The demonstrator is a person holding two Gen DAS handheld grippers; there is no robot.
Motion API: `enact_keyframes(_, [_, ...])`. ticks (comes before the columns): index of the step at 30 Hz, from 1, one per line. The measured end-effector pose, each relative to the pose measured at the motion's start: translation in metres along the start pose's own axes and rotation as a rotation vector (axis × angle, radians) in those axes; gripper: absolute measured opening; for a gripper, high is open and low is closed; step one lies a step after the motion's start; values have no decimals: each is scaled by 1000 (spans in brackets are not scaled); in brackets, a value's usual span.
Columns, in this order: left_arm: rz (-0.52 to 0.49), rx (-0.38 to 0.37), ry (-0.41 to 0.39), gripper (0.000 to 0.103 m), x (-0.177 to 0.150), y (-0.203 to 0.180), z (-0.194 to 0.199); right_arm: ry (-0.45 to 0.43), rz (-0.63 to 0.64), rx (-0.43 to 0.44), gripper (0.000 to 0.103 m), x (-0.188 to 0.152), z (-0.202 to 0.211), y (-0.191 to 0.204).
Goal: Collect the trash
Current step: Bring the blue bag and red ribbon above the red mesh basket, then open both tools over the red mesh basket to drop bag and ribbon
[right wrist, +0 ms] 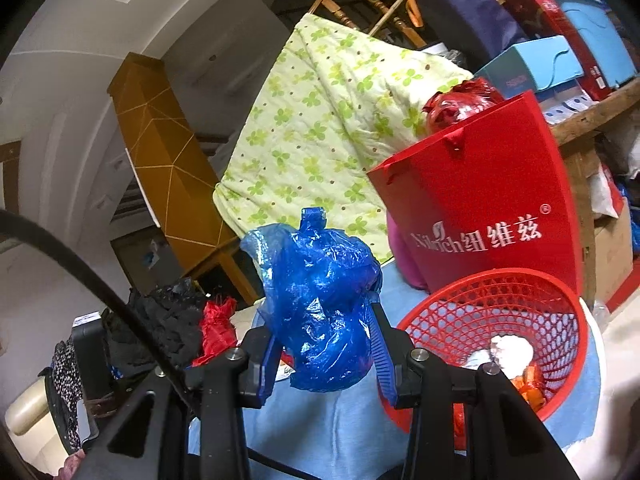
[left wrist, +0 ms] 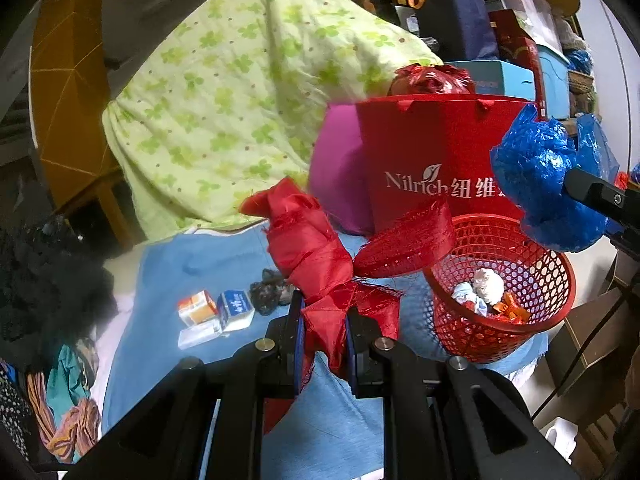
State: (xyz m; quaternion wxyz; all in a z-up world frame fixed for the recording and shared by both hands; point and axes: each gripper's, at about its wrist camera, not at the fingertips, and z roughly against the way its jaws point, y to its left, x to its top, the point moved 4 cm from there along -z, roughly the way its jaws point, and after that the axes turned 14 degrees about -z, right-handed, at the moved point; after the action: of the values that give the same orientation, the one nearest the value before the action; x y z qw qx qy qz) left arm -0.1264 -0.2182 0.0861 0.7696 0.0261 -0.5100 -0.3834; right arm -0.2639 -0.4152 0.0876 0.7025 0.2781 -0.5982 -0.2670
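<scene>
The left gripper [left wrist: 324, 340] pinches a soft, light red ribbon [left wrist: 320, 248] at its knot, low in the frame, while the right gripper [right wrist: 324, 344] squeezes a crinkly, slippery blue bag [right wrist: 324, 304] near the red basket [right wrist: 560, 308].

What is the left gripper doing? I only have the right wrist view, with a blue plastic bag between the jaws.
Observer: The left gripper is shut on a strip of frayed red fabric, held up off the surface.
Operator: Is any trash left that I can't see?
Observer: Yes. A few small cartons lie on the blue sheet, left of the left gripper.
Operator: Anything else next to them?
Observer: A dark crumpled wad lies just right of the cartons.
</scene>
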Motion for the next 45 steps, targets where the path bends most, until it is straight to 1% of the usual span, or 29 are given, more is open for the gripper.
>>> enact_keyframes(6, [-25, -58, -25, 18, 17, -18, -1, -39, -38, -28, 43, 13, 11, -19])
enact_keyframes(11, [-55, -102, -43, 18, 34, -37, -3, -77, -90, -63, 43, 25, 23, -43])
enact_keyframes(15, [-62, -156, -49, 18, 48, -54, -7, -101, -130, -93, 43, 32, 33, -63])
enact_keyframes(18, [-77, -203, -60, 19, 59, -69, -8, -105, -167, -107, 43, 35, 37, -79])
enact_keyframes(22, [-103, -256, -73, 21, 71, -93, -12, -87, -211, -139, 45, 33, 37, -99])
enact_keyframes(23, [-112, -269, -74, 22, 72, -99, -14, -81, -228, -147, 46, 32, 36, -104])
enact_keyframes(24, [-120, -274, -74, 31, 73, -105, -16, -74, -242, -146, 49, 31, 35, -109])
enact_keyframes(25, [-127, -281, -74, 38, 74, -110, -19, -66, -255, -145, 50, 30, 34, -114])
enact_keyframes(26, [-134, -285, -74, 57, 74, -115, -22, -61, -271, -148, 58, 30, 34, -118])
enact_keyframes(27, [-138, -283, -75, 68, 73, -117, -23, -61, -282, -153, 69, 29, 34, -122])
enact_keyframes(28, [-143, -276, -79, 69, 72, -119, -25, -64, -300, -154, 71, 28, 35, -126])
enact_keyframes(31, [-156, -258, -60, 69, 65, -118, -31, -71, -308, -157, 71, 29, 37, -130])
enact_keyframes(33, [-145, -252, -48, 69, 58, -112, -32, -79, -304, -157, 71, 31, 40, -131])
enact_keyframes(37, [-99, -219, 4, 70, 36, -86, -41, -86, -288, -151, 71, 32, 41, -123])
enact_keyframes(39, [-69, -211, 32, 70, 22, -72, -45, -76, -276, -141, 71, 31, 38, -116])
enact_keyframes(43, [-9, -151, 103, 70, -17, -35, -55, -55, -226, -117, 71, 28, 29, -93])
enact_keyframes(44, [5, -140, 115, 70, -24, -27, -57, -45, -211, -104, 71, 27, 25, -84])
enact_keyframes(45, [34, -119, 137, 70, -37, -13, -60, -36, -199, -90, 71, 25, 21, -76])
